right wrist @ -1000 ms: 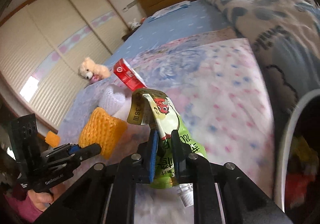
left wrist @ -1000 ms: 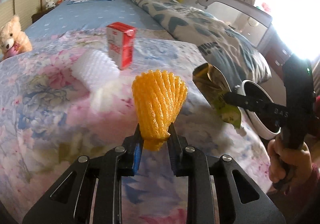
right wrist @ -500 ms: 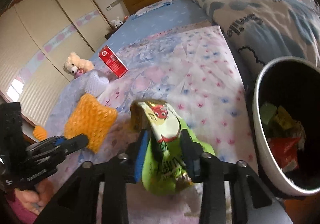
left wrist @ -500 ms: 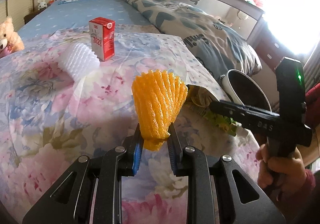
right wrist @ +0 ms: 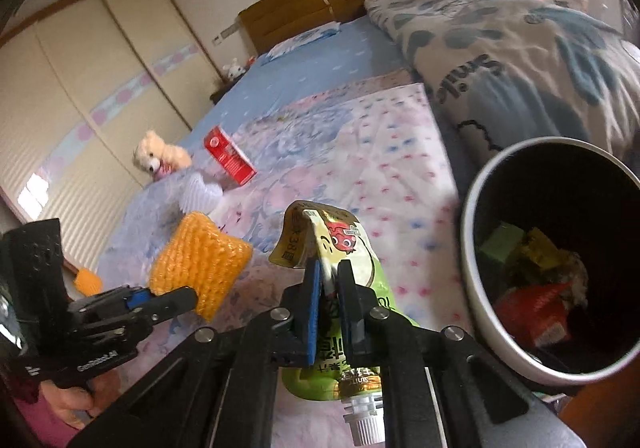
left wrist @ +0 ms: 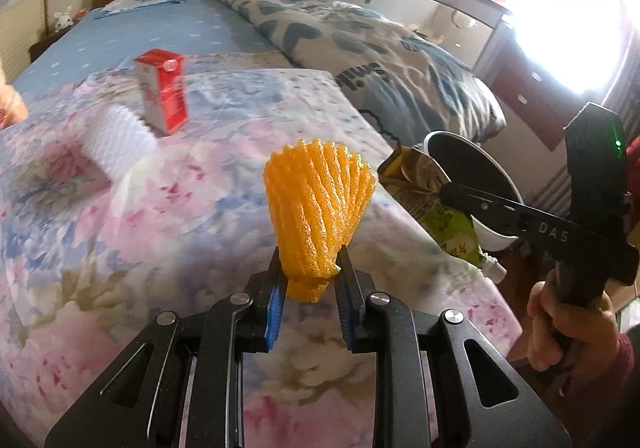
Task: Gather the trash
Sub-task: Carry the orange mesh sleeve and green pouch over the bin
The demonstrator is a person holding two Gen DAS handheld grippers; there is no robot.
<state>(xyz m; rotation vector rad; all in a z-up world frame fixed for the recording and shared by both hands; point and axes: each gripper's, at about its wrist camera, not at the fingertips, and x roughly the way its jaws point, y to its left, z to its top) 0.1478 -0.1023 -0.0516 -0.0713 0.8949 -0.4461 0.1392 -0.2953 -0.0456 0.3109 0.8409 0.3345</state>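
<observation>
Mid-carry: left gripper [left wrist: 308, 290] clamping orange foam fruit net [left wrist: 319, 203], right gripper [right wrist: 329, 302] closing on green spouted drink pouch [right wrist: 340, 308]; next, releasing over black white-rimmed bin [right wrist: 472, 248] at three o'clock.

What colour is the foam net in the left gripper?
Orange; the foam net shows best in the left wrist view.

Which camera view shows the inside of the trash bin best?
The right wrist view: the trash bin opens toward that camera, so the red, green and yellow trash inside it is visible. The left wrist view shows only the trash bin rim and dark interior, partly behind the green pouch and right gripper.
</observation>
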